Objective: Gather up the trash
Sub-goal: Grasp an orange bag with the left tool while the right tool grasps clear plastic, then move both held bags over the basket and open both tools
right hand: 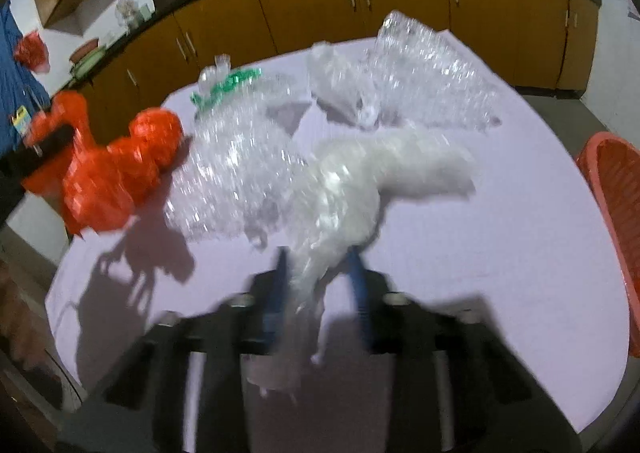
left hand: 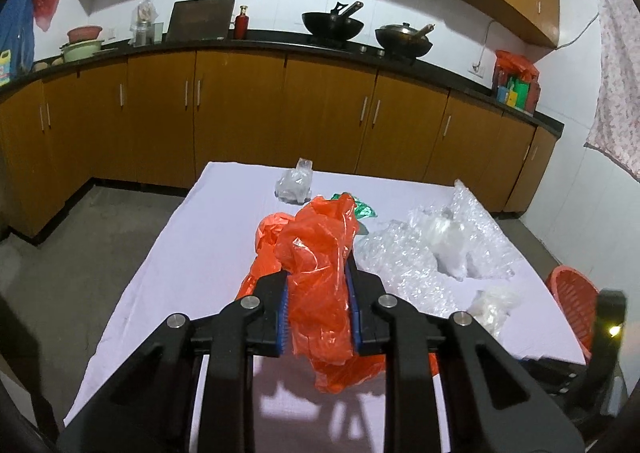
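My left gripper [left hand: 318, 273] is shut on an orange plastic bag [left hand: 316, 253] and holds it up over the white-clothed table [left hand: 200, 253]. The same bag [right hand: 116, 169] and the left gripper show at the left of the right wrist view. My right gripper [right hand: 320, 257] is shut on a white plastic bag [right hand: 360, 181] that trails up from its blue pads; this view is blurred. Bubble wrap [left hand: 404, 257] [right hand: 240, 161] lies on the table, with a second piece [right hand: 424, 81] behind. A green wrapper [left hand: 358, 207] [right hand: 224, 87] and a clear bag [left hand: 294, 183] lie farther back.
An orange basket [left hand: 574, 301] [right hand: 616, 233] stands off the table's right edge. Brown kitchen cabinets [left hand: 240, 113] with a black counter, woks [left hand: 332, 27] and a red bottle [left hand: 241, 23] run along the far wall. Grey floor lies left of the table.
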Demonstrator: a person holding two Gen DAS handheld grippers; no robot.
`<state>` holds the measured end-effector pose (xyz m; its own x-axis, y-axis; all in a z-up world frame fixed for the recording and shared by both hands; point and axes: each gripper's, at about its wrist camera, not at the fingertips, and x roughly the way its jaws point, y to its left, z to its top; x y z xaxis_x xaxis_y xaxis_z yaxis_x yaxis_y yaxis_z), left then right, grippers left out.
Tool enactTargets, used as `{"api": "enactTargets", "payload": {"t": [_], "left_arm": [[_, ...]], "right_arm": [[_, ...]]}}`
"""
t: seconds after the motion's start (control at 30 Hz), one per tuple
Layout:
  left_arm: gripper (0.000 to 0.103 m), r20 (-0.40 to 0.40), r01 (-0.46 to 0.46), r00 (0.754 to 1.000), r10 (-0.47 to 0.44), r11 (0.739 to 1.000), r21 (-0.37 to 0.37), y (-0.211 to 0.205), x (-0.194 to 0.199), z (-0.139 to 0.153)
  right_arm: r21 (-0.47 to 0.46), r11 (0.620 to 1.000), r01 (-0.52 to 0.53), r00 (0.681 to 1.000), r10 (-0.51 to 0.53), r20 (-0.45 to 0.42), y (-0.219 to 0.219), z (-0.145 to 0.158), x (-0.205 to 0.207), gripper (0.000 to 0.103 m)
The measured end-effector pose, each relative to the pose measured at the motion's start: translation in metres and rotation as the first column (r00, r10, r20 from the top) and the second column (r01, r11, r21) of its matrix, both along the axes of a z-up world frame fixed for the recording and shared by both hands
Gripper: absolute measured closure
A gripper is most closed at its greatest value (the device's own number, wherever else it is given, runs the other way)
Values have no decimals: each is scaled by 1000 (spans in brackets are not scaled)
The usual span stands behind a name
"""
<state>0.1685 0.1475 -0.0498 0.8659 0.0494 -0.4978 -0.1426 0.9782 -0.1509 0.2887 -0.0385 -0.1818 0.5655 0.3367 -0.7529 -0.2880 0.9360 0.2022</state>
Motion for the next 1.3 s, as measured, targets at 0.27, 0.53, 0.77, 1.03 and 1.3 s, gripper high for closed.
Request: {"api": "enactTargets", "payload": {"t": [0.27, 0.53, 0.77, 1.03, 1.3], "left_arm": [[80, 13, 37, 999, -37, 999, 14, -14, -1, 7], [80, 30, 112, 993, -113, 993, 20, -44, 1, 14], [80, 46, 197, 979, -198, 980, 17, -80, 3, 19], [80, 59, 288, 956, -289, 957, 21, -118, 8, 24], [80, 64, 379, 923, -379, 925, 16, -163, 18, 27]], "right_arm": [[-2, 999, 42, 998, -42, 40, -23, 9, -5, 96], [-10, 995, 100, 985, -97, 144, -59, 39, -18, 96], [-2, 987, 160, 961, -155, 227, -97, 67, -33, 97], [16, 971, 240, 929, -234, 287, -139, 88, -45, 97], [19, 944, 329, 895, -318, 314, -182, 96, -52, 97]]}}
